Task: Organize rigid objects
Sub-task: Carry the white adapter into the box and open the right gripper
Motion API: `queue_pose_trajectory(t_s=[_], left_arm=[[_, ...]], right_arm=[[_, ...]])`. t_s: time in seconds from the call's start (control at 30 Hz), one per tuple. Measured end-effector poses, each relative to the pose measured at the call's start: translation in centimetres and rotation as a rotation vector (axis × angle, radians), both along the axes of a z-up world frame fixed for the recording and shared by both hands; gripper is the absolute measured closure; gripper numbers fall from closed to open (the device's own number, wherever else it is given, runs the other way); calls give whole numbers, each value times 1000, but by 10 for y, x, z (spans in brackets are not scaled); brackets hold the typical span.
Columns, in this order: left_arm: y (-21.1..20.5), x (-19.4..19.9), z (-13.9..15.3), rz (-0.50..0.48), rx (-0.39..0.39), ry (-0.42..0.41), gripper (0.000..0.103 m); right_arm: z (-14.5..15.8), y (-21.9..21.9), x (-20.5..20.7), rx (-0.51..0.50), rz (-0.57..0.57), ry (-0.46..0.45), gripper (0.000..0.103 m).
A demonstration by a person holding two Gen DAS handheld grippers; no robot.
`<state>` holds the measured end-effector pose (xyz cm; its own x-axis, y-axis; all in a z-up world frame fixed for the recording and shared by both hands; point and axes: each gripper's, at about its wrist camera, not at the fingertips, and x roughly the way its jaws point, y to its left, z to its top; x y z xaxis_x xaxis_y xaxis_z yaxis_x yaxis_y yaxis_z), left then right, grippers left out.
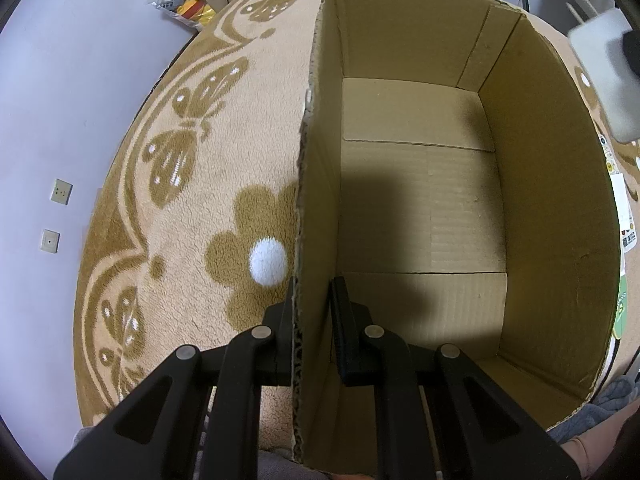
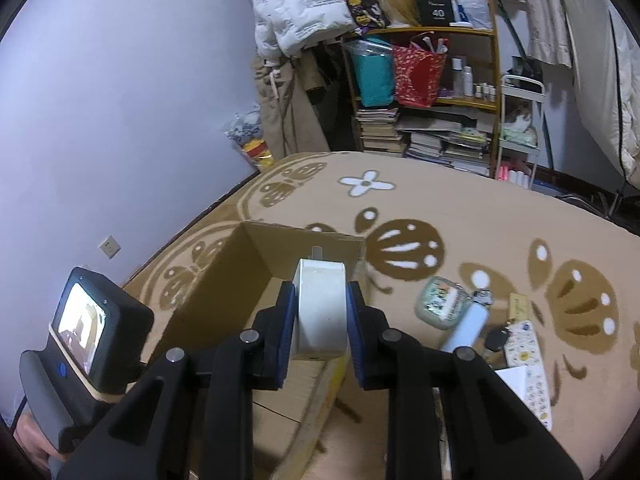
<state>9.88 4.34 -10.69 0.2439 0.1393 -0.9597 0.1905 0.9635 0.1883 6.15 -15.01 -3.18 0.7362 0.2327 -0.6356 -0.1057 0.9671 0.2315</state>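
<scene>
Charger (image 2: pixel 320 308), a white block with prongs at its far end, sits clamped between the blue pads of the right gripper (image 2: pixel 320 332), held in the air just above the near rim of the box (image 2: pixel 224 276) and angled toward its opening. The left gripper (image 1: pixel 310 332) straddles the box's left wall (image 1: pixel 316 184), one finger outside on the rug (image 1: pixel 224 160) and one inside; the outer finger looks to touch the cardboard while the inner one shows a gap, so it seems to steady the box rather than pinch it hard. The box floor is bare. To the right on the rug lie a small pouch (image 2: pixel 440 300), a pale bottle (image 2: pixel 466 326), keys (image 2: pixel 498 338) and a patterned remote (image 2: pixel 528 368), well apart from the box. I judge this the first drop-off: the charger is being carried in. The next move calls for advancing over the opening, lowering past the rim and only then releasing, so it does not catch the edge.
</scene>
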Motion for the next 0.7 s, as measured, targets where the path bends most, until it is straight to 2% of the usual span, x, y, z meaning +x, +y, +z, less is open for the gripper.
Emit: queue_pose_trajectory(t_s=[0.2, 0.7], left_arm=[[2, 0, 0, 3, -10, 1, 90], [3, -1, 0, 3, -16, 1, 90]], right_arm=[[-14, 12, 8, 11, 18, 28, 76], [-40, 27, 22, -52, 41, 94, 79]])
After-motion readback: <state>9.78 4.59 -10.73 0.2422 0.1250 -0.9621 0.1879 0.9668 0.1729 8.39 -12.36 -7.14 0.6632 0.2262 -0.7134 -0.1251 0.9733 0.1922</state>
